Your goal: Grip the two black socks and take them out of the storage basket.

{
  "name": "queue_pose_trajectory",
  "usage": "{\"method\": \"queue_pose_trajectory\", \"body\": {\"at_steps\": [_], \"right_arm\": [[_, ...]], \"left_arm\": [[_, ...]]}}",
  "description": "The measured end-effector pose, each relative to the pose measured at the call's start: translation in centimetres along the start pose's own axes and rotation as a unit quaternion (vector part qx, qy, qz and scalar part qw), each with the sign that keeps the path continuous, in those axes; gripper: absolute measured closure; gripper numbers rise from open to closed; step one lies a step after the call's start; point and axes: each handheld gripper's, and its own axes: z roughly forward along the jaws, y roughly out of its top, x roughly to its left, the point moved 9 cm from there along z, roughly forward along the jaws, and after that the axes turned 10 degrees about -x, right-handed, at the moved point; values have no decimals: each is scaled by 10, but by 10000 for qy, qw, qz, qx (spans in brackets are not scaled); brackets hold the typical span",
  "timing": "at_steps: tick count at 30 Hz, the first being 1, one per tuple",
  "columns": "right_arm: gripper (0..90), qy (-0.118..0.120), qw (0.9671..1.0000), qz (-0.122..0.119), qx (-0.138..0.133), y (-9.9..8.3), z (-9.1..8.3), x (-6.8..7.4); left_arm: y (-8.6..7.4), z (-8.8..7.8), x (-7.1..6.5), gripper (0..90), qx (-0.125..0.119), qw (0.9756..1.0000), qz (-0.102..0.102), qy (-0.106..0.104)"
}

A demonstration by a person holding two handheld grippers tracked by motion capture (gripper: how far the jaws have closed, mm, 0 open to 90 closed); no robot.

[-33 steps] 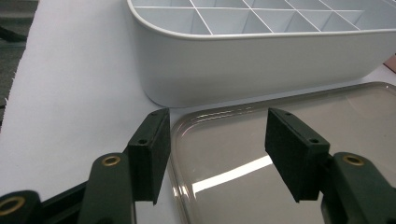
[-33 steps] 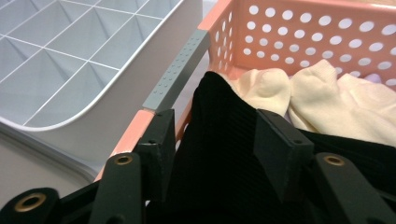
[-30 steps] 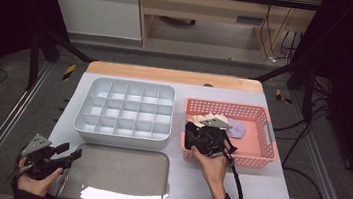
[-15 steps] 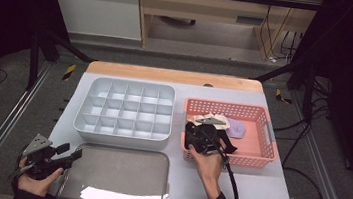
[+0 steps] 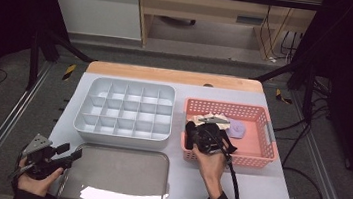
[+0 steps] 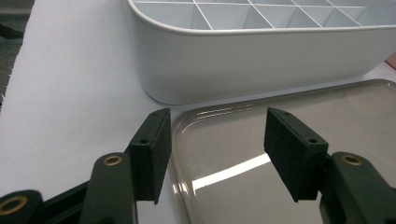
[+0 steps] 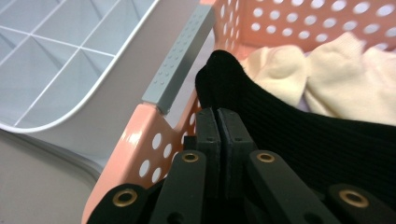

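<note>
While the right gripper (image 5: 195, 134) dips into the basket (image 5: 258, 156) beside the idle left gripper (image 5: 70, 154), whose jaws gape over the lid (image 6: 280, 154), right jaws have just closed, pinching the black sock (image 7: 299, 135) to lift it

A black ribbed sock (image 7: 299, 135) and cream socks (image 7: 322, 70) are seen in a perforated salmon-pink basket (image 7: 140, 135) with a grey handle (image 7: 180, 60).
</note>
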Motion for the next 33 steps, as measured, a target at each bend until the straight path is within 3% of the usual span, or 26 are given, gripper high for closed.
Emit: {"method": "queue_pose_trajectory", "body": {"at_steps": [7, 14, 19, 22, 33], "right_arm": [[883, 119, 9980, 240, -564, 21, -27, -14], [884, 170, 9953, 303, -904, 36, -45, -23], [883, 186, 9921, 342, -1194, 52, -60, -28], [884, 225, 9886, 393, -1439, 65, -72, -33], [884, 329, 9824, 262, -1822, 91, -105, -34]], "left_arm": [[0, 0, 0, 408, -15, 10000, -22, -1], [1, 0, 0, 411, -34, 10000, -57, -14], [1, 0, -1, 412, -34, 10000, -44, -20], [2, -1, 0, 412, -37, 10000, -40, -15], [2, 0, -1, 413, -25, 10000, -13, 1]]}}
